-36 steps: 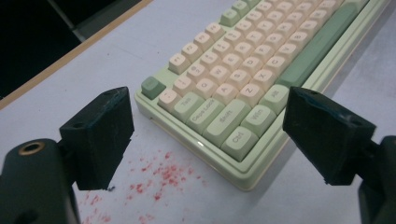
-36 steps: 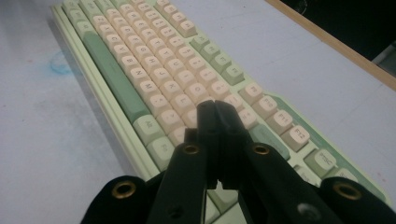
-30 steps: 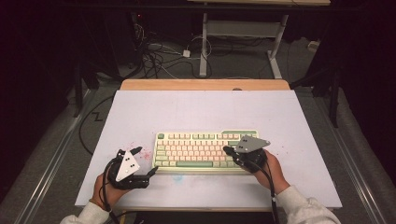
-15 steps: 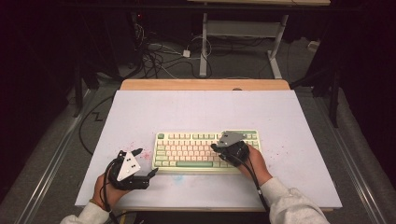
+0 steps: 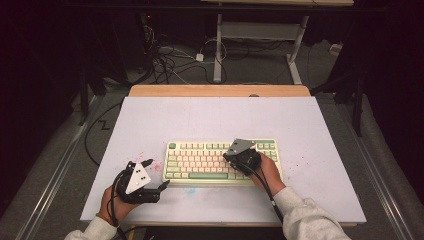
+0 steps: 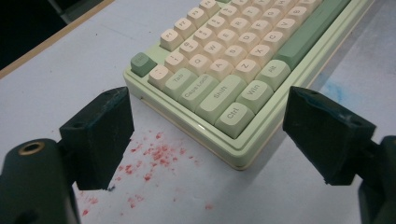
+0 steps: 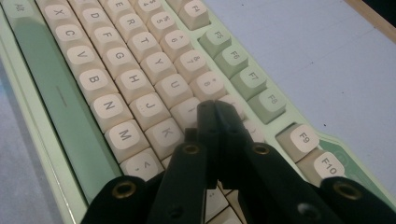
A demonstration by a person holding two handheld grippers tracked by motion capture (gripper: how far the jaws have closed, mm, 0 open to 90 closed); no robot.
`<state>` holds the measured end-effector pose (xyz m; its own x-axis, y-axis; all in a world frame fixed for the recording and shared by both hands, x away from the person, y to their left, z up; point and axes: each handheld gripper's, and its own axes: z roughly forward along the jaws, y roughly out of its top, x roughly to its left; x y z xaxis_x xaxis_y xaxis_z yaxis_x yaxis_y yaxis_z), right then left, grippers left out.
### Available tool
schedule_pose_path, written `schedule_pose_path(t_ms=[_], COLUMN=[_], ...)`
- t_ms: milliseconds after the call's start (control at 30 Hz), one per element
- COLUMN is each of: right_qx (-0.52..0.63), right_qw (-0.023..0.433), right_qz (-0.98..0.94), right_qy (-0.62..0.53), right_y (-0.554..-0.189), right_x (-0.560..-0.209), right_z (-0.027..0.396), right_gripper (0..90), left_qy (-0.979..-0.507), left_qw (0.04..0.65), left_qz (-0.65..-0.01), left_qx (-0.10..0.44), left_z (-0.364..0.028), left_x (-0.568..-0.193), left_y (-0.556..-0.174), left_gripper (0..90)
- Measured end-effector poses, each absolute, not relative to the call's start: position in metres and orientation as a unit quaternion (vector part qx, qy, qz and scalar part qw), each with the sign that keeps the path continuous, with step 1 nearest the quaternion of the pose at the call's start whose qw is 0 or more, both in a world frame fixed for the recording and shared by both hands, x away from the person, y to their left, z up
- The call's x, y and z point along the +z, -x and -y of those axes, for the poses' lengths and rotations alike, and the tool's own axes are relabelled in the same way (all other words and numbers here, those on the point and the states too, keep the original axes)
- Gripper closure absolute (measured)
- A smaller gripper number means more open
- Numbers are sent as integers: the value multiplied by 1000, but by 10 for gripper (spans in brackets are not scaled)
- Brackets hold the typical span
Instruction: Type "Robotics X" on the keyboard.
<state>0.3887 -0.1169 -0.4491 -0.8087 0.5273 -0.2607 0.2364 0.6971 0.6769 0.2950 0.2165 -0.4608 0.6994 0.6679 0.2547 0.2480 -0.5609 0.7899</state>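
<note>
Closed right gripper (image 7: 215, 108) poised over the keys of the keyboard (image 5: 222, 161), left gripper (image 6: 208, 135) waiting beside it.

The keyboard lies flat near the front middle of the table (image 5: 210, 117). The right gripper's 2 jaws are pressed together into 1 narrow tip, holding nothing, sitting over the keys around I and 8; whether it touches a key cannot be told. To press well, it should come straight down on 1 key cap, centred, so neighbours stay untouched. The left gripper's jaws are spread wide and empty, just off the keyboard's left corner, above red specks (image 6: 154, 156) on the table.
</note>
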Motion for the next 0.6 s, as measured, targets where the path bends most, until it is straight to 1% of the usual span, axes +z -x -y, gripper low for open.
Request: schedule_pose_path(t_ms=[167,600], right_qx=[301,369], right_qw=[222,226], right_qz=[-903,-876], right_qy=[-210,-212], right_y=[-390,-374], right_x=[-448,-432], right_z=[112,125], right_gripper=[900,900], left_qy=[-840,-840], left_qw=[380,379], left_qz=[-272,-273], left_qx=[275,276], left_z=[-216,-216], left_x=[-461,-460], left_y=[-295,-294], left_gripper=[160,160])
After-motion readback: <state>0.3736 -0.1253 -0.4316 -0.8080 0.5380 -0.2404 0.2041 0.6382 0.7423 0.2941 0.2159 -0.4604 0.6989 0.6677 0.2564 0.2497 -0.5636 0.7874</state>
